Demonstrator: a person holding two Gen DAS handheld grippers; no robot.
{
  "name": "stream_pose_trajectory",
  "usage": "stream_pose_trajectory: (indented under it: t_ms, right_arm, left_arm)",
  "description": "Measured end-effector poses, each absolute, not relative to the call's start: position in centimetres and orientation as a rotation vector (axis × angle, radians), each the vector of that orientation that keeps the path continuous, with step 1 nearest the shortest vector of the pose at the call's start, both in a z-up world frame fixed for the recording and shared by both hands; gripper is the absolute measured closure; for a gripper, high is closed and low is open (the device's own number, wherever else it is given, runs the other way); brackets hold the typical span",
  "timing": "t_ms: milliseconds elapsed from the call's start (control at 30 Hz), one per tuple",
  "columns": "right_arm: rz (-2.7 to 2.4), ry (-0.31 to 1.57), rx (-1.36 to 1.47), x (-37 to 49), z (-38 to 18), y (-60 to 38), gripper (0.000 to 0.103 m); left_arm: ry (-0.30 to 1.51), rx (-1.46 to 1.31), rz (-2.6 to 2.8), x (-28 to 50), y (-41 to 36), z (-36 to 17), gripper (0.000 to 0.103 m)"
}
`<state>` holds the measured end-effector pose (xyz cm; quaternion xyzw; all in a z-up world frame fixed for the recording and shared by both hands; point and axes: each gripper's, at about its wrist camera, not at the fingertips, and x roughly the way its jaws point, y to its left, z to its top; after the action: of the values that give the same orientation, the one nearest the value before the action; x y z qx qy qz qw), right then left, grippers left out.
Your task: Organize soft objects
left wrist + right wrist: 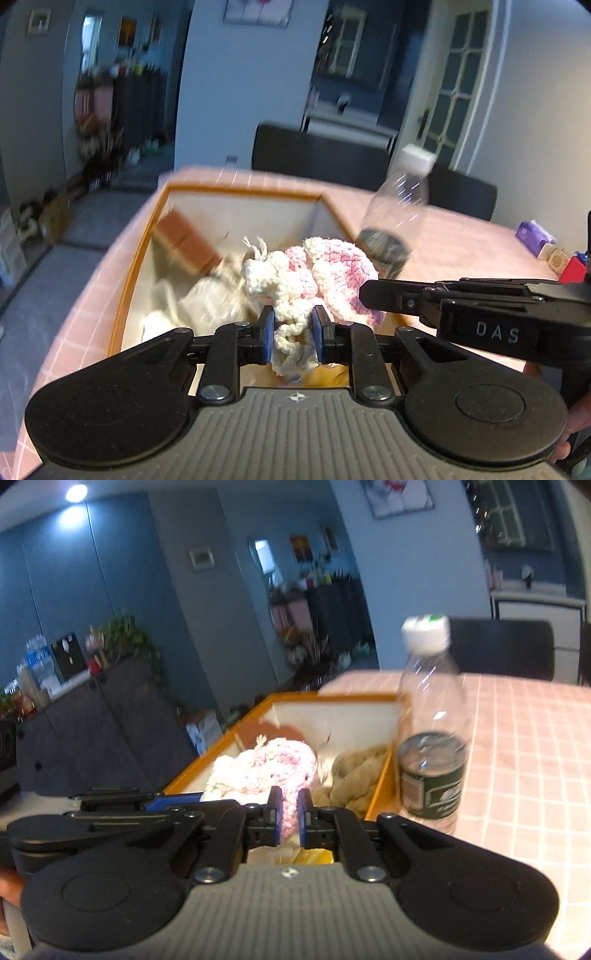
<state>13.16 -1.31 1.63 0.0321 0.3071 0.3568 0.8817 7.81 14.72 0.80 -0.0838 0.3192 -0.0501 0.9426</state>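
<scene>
A pink and white knitted piece (325, 273) hangs over the orange-rimmed box (236, 194). My left gripper (293, 332) is shut on its white corded end. My right gripper (287, 814) is shut on its pink part (273, 764); it also shows in the left wrist view (480, 317), reaching in from the right. Both hold the piece above the box (332, 697). Inside the box lie a beige knotted cloth (356, 775), a whitish bundle (207, 302) and a brown block (188, 240).
A clear plastic bottle (432, 738) with a white cap stands right of the box on the pink checked tablecloth (528, 738); it also shows in the left wrist view (399, 210). Dark chairs (317, 155) stand behind the table. A purple pack (533, 234) and a red item (574, 267) lie far right.
</scene>
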Motion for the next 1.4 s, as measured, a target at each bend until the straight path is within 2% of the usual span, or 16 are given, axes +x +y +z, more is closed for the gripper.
stream_pose_trajectory:
  t_ms: [200,433,533,633,700,767,833,967,1067,1267,1333,1400]
  right_arm:
    - [0.72,0.742,0.022,14.7,-0.3,0.8,0.097]
    - [0.707,0.722,-0.057,14.1,-1.0,1.8,0.091]
    - [0.698,0.682,-0.086,13.5,-0.7,1.4,0.081]
    - [0.701,0.646,-0.092,13.0,0.2,0.8,0.077]
    - [0.683,0.602,-0.097,12.5,1.1,0.1,0.065]
    - [0.655,0.55,-0.104,11.8,2.1,-0.9,0.054]
    - [0.626,0.497,-0.104,10.8,3.5,-2.1,0.049]
    - [0.576,0.365,-0.094,7.9,6.3,-4.9,0.029]
    - [0.532,0.25,-0.122,5.0,7.9,-6.6,0.016]
    - [0.495,0.158,-0.105,0.2,9.6,-10.3,0.004]
    - [0.465,0.148,-0.092,-0.9,9.5,-11.3,0.003]
    - [0.432,0.147,-0.084,-1.8,9.4,-12.0,0.003]
  left_arm:
    - [0.765,-0.157,-0.097,9.2,16.0,-1.0,0.079]
    - [0.788,-0.09,-0.085,9.5,15.2,-1.2,0.074]
    - [0.783,-0.067,-0.077,9.9,14.8,-1.0,0.068]
    - [0.757,-0.051,-0.064,9.6,14.6,-0.4,0.063]
    - [0.721,-0.044,-0.048,9.0,14.5,0.4,0.055]
    - [0.676,-0.04,-0.021,8.5,14.4,1.5,0.055]
    - [0.571,-0.042,0.014,7.2,14.2,2.9,0.054]
    - [0.319,0.02,0.047,3.5,11.9,5.5,0.047]
    - [0.193,0.11,0.071,0.9,8.9,6.5,0.047]
    - [0.024,0.205,0.097,-3.5,3.7,7.0,0.045]
    - [0.004,0.214,0.12,-4.4,2.4,6.9,0.038]
    - [0.018,0.238,0.113,-4.9,1.3,6.5,0.026]
